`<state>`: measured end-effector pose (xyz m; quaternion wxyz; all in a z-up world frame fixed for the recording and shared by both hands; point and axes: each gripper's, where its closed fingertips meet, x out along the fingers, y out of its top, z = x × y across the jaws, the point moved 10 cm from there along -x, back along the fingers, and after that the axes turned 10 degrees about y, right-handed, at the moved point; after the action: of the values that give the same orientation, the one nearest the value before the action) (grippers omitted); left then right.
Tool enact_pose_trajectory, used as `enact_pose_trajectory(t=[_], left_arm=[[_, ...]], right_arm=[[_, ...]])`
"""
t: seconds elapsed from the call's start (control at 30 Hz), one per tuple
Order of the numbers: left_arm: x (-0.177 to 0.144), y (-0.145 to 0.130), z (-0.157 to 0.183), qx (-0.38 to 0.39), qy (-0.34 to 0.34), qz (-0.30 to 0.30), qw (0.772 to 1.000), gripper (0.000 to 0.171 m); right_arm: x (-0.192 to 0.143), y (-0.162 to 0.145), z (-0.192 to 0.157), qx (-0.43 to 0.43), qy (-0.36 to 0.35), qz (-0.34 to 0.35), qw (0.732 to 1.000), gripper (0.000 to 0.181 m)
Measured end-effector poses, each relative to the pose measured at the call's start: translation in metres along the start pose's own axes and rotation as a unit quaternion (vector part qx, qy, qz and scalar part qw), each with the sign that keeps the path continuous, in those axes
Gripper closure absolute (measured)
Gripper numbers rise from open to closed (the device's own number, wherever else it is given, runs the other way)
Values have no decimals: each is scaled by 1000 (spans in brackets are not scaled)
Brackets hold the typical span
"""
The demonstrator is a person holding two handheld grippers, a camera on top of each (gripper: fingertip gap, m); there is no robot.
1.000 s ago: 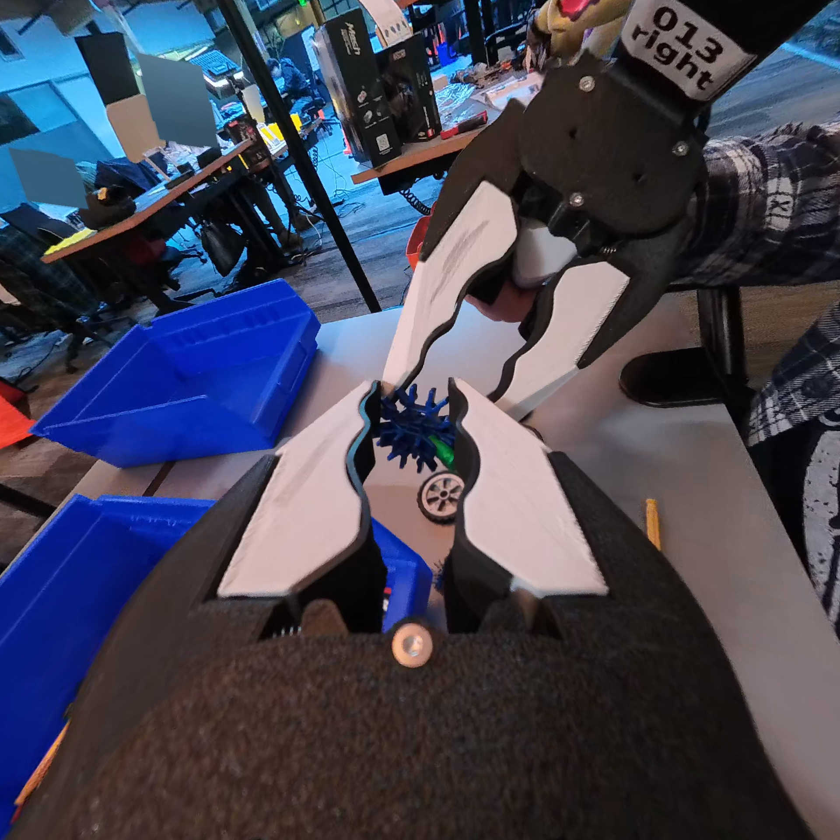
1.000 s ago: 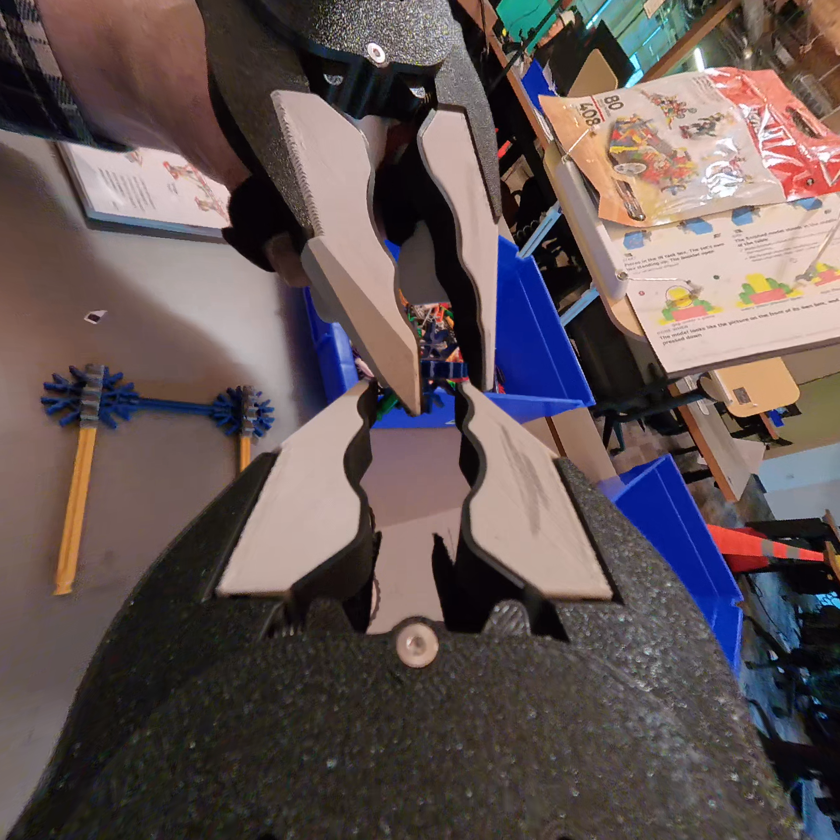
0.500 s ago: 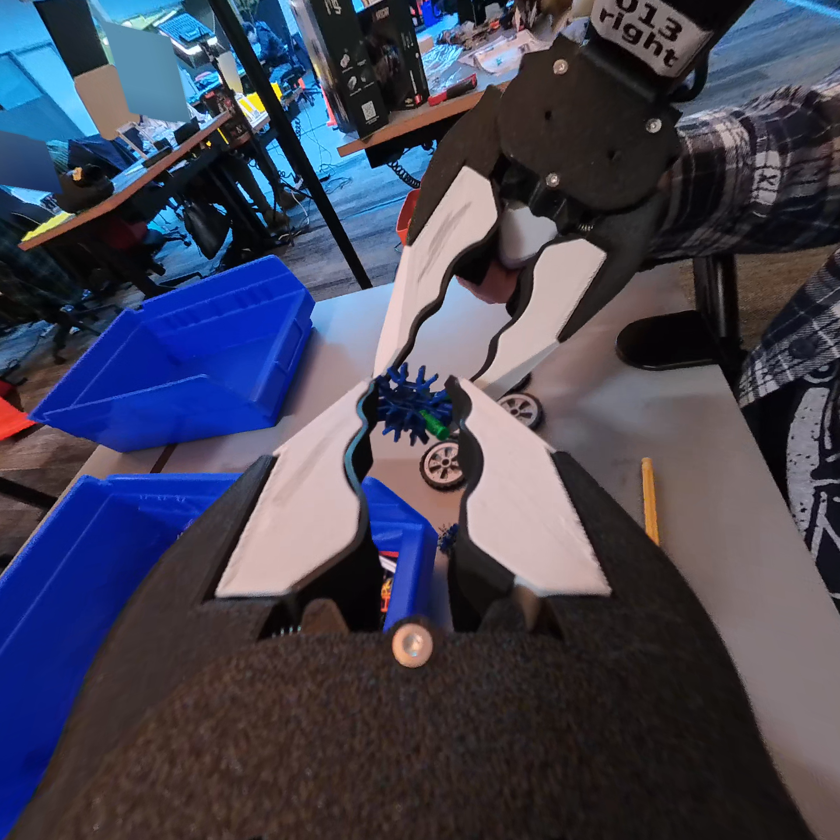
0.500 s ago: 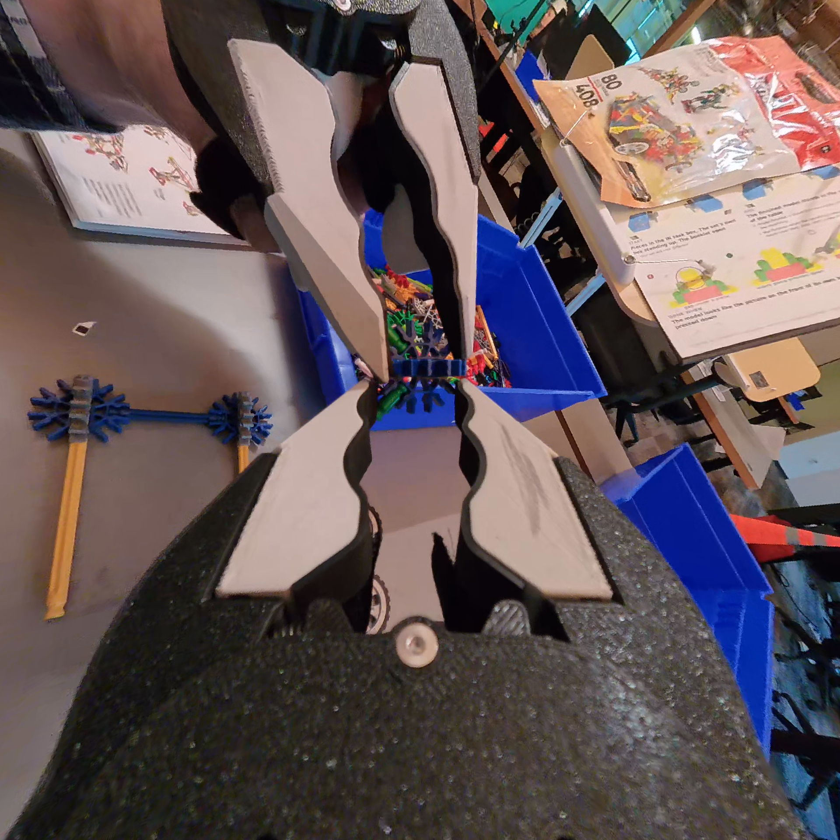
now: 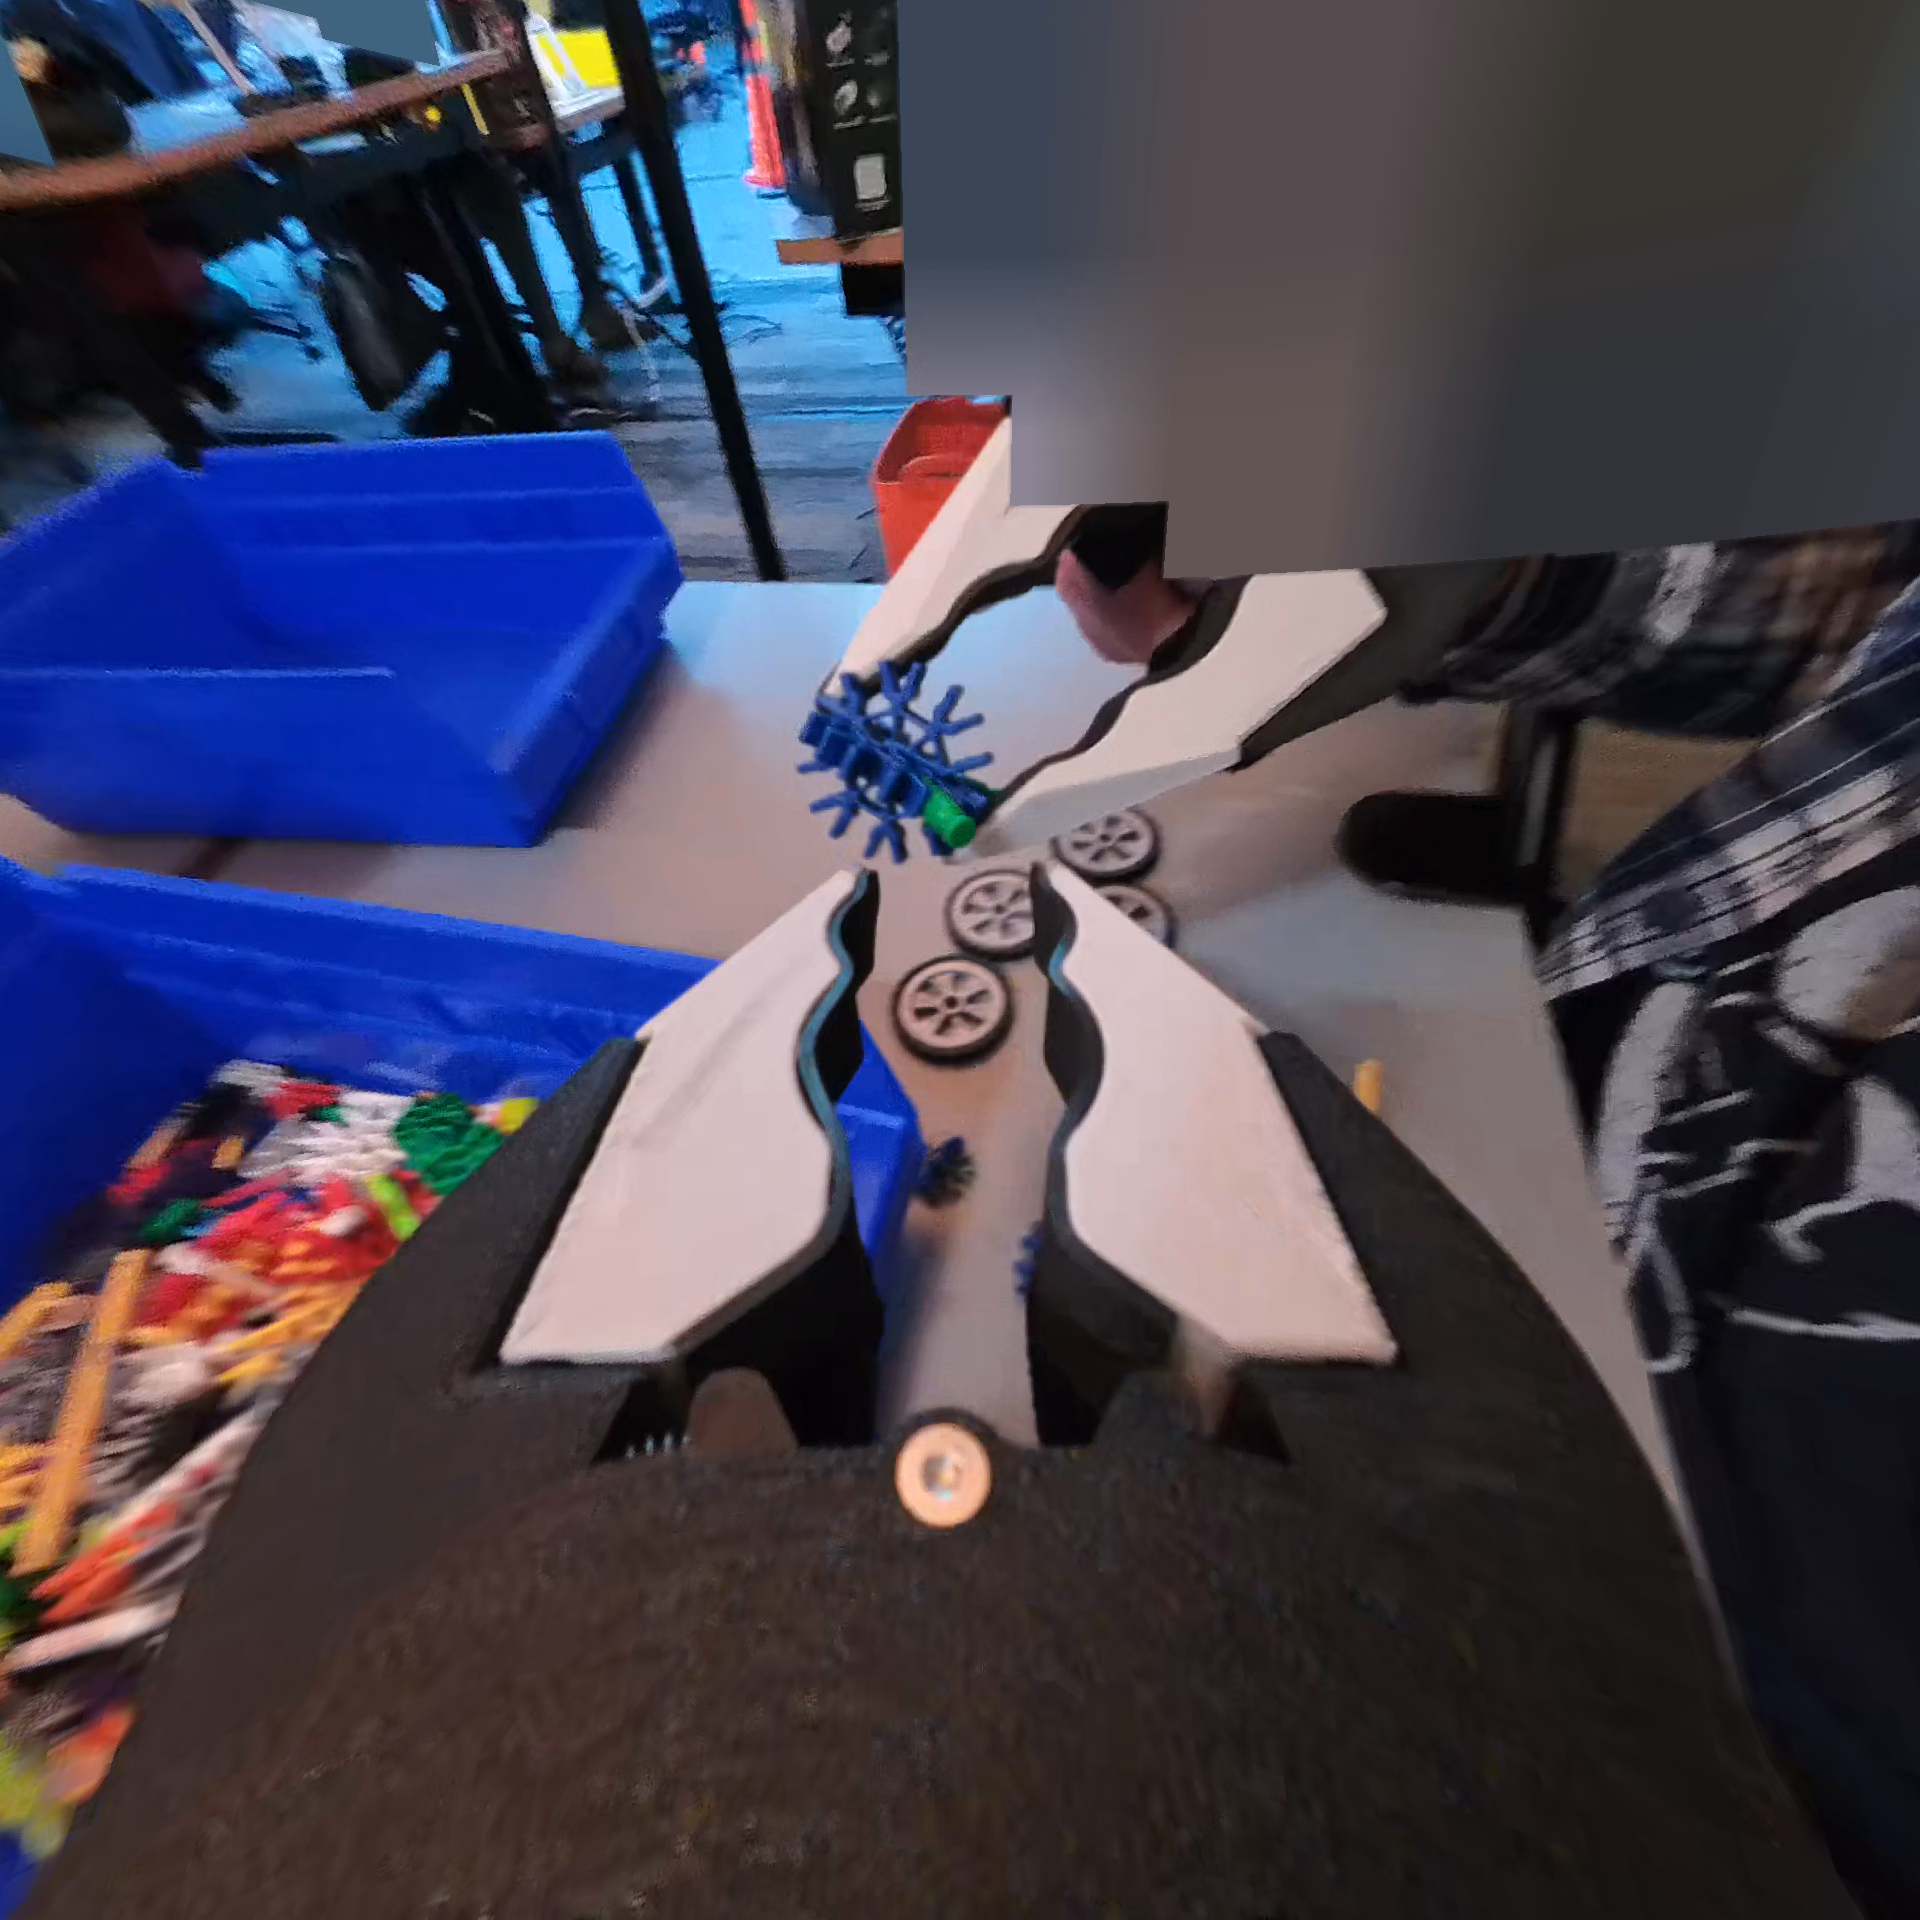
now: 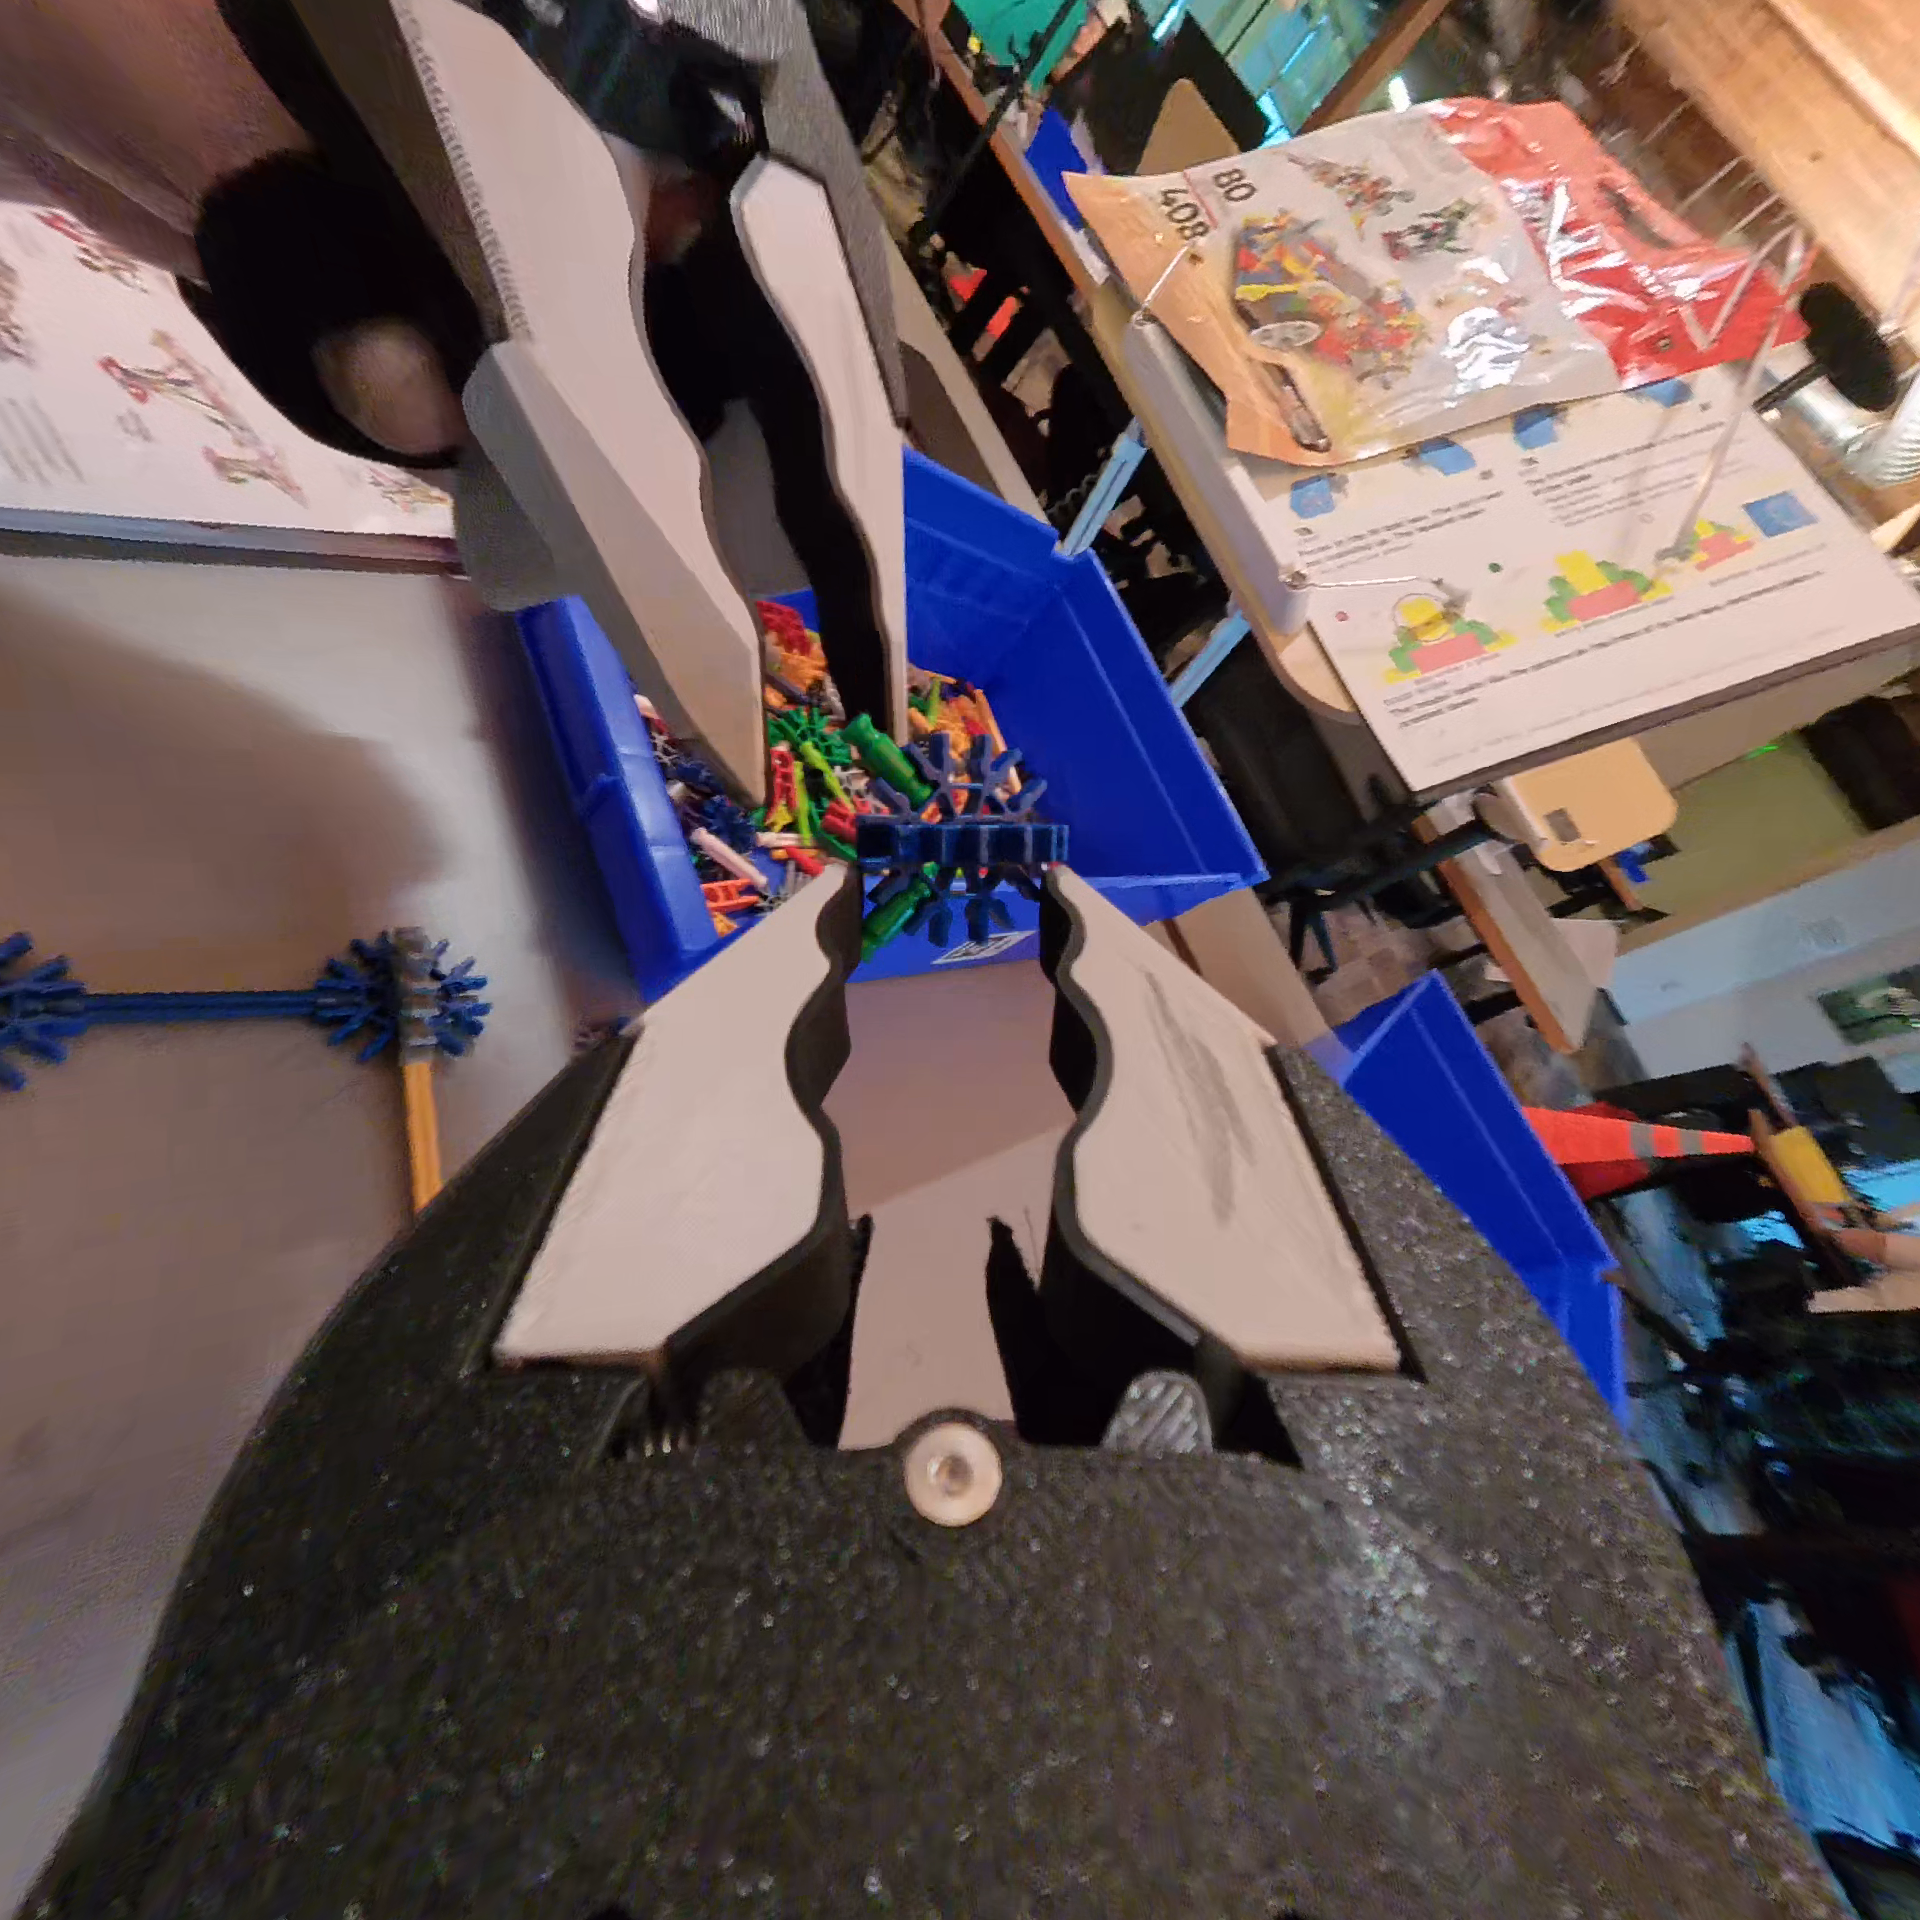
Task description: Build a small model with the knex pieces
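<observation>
Right tool grips the blue connector

The right tool [image 6: 951,883] pinches a blue connector [image 6: 961,840] with a green rod [image 5: 948,816] above the table [image 5: 665,790]; the left tool [image 5: 951,894] hangs empty, tips slightly parted, over grey wheels [image 5: 951,1008] beside the parts bin [image 6: 1101,675].

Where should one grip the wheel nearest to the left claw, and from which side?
Grip the wheel across its black tyre, on opposite sides, coming from above: it lies flat on the table, so only the rim offers itself. The open left claw hovers close.
</observation>
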<state>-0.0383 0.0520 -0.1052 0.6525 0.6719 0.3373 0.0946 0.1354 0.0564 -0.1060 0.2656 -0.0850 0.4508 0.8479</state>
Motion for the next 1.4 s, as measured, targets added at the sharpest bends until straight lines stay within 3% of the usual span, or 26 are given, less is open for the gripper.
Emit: enact_pose_trajectory(t=[0.1,0.17,0.63,1.4], left_arm=[[0,1,-6,-88,-61,47,993,145],[1,0,-11,-117,-66,64,989,157],[2,1,-16,-143,-57,79,985,163],[-8,-9,-28,-147,-148,117,971,166]], right_arm=[[-1,3,-4,-31,-22,7,999,148],[1,5,-8,-59,-36,3,998,148],[4,7,-8,-100,-110,-6,989,149],[6,2,3,51,-2,107,993,150]])
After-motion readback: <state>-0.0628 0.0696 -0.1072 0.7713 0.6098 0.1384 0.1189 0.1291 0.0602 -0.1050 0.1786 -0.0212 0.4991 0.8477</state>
